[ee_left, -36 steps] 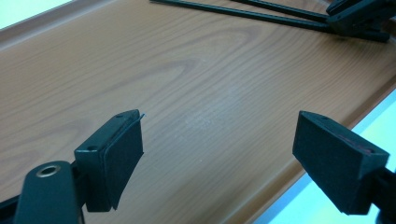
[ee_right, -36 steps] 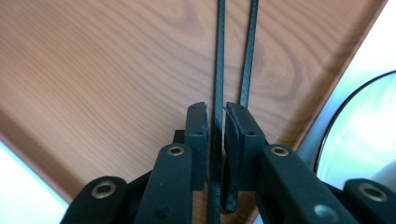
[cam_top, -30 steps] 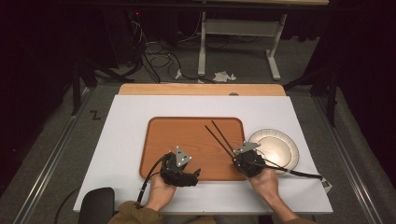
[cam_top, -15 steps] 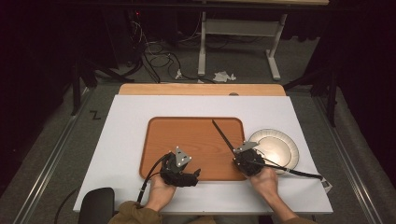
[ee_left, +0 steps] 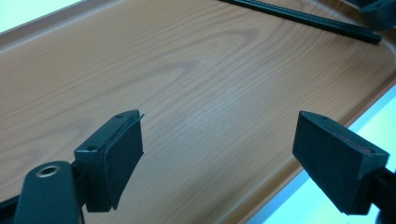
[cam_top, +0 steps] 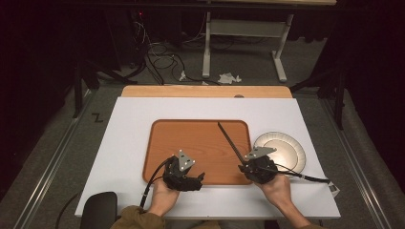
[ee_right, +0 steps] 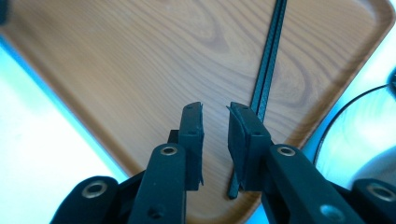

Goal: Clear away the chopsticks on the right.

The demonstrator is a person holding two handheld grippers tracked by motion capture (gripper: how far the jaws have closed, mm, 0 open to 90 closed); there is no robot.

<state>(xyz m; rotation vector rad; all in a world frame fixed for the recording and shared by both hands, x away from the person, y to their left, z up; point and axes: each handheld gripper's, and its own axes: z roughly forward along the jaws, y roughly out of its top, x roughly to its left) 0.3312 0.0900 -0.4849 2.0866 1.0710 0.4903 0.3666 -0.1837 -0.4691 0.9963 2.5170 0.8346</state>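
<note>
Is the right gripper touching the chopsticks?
Cannot tell. In the right gripper view, the right gripper has nothing between its parted jaws, but one jaw hides the near end of the chopsticks.

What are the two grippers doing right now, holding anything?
Left gripper: open, holding nothing.
Right gripper: jaws just opening, nothing between them; chopsticks beside it.

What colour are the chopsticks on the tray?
Black; the chopsticks show best in the right gripper view.

A lone "Z"-shaped mark on the floor (cam_top: 97, 117), left of the table (cam_top: 129, 138).
</note>
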